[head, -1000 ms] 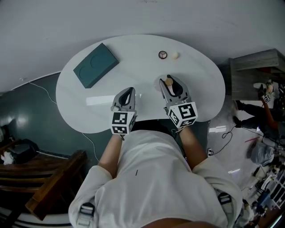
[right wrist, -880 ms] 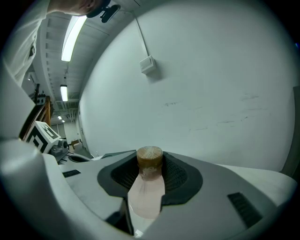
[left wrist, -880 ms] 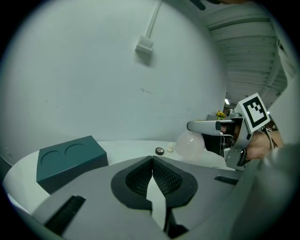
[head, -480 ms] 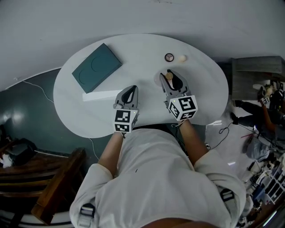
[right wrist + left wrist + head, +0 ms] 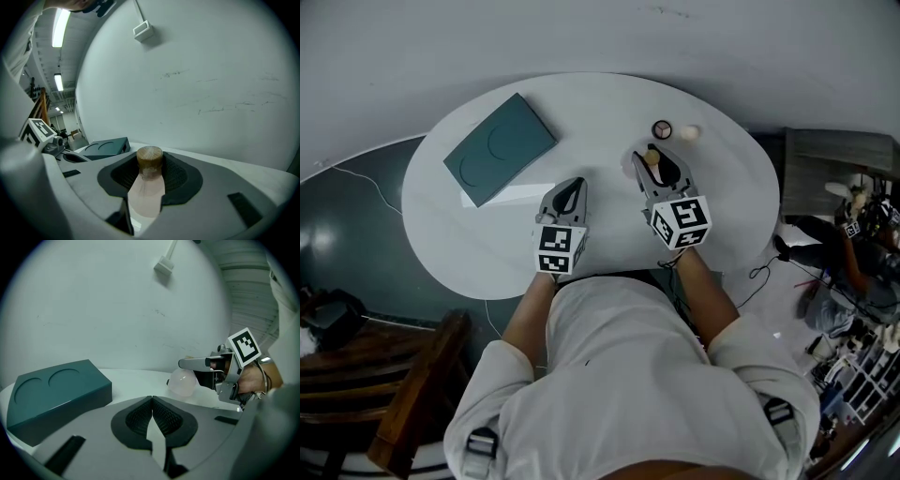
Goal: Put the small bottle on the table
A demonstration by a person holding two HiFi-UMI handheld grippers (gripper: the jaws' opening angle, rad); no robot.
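Bottle (image 5: 149, 161), small and pale-bodied, is sitting upright between the jaws of the right gripper (image 5: 659, 172). The ribbed pads are pressing on it from both sides, and its brown stopper is showing above them. It is hanging low over the white table (image 5: 487, 234), toward the person's edge; whether its base is touching the top cannot be told.

The left gripper (image 5: 152, 401) is hovering just to the left of the bottle and about level with it. Its jaws are meeting tip to tip and carrying nothing.

Beyond the bottle and near it, a small dark-rimmed disc (image 5: 662, 129) and a pale round piece (image 5: 689, 133) are resting side by side. Well to the left of the bottle and farther back, a teal box (image 5: 499, 148) with two round hollows in its top is lying flat.
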